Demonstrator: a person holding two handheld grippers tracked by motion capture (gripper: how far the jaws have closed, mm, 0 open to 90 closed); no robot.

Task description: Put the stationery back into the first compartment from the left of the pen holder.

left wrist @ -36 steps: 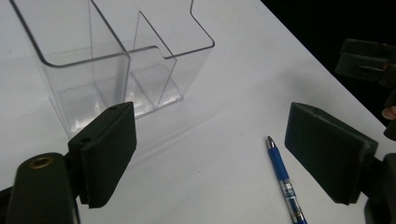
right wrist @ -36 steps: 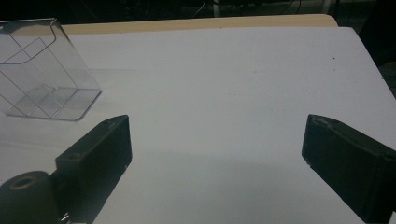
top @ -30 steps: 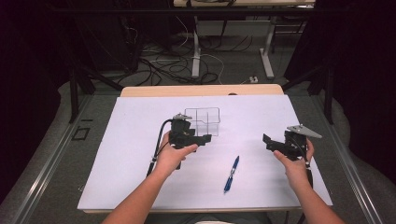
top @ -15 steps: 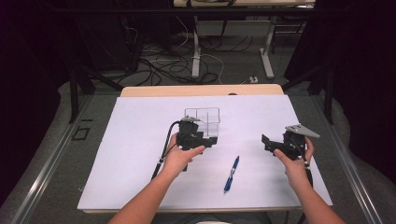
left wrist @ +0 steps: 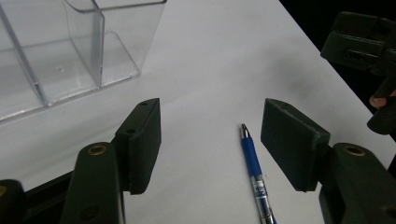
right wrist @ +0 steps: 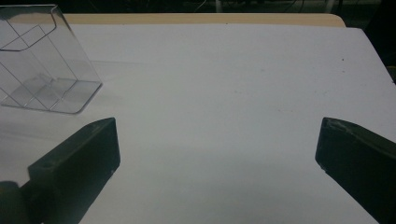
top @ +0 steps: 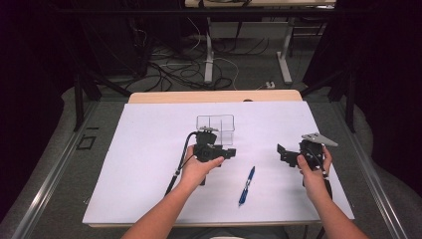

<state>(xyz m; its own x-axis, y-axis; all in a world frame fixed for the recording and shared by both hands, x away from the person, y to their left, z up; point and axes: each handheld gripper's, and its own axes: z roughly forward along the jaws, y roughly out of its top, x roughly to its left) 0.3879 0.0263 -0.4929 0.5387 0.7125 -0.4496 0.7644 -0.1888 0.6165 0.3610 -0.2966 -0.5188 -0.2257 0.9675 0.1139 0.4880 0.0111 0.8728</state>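
A blue pen [top: 247, 185] lies on the white table top [top: 139, 164], between the two hands. In the left gripper view the blue pen [left wrist: 254, 172] lies just ahead of my left gripper [left wrist: 215, 135], between its jaws, which are open and hold nothing. A hand holds my left gripper [top: 230, 152] in front of a clear plastic divided box [top: 215, 123]. My right gripper [top: 281, 152] hovers at the right, its jaws pointing left. Wide open and holding nothing is my right gripper [right wrist: 217, 140], above bare table. The clear box [right wrist: 42, 70] stands to its far left.
The clear box [left wrist: 70, 46] sits close beside my left gripper's left jaw. A wooden strip [top: 214, 96] runs along the table's far edge. Cables and desk legs [top: 209, 55] lie on the floor beyond. My right gripper [left wrist: 364, 42] shows past the table's edge.
My left gripper has moved to the right and slightly nearer, toward the pen. The right gripper has barely shifted.
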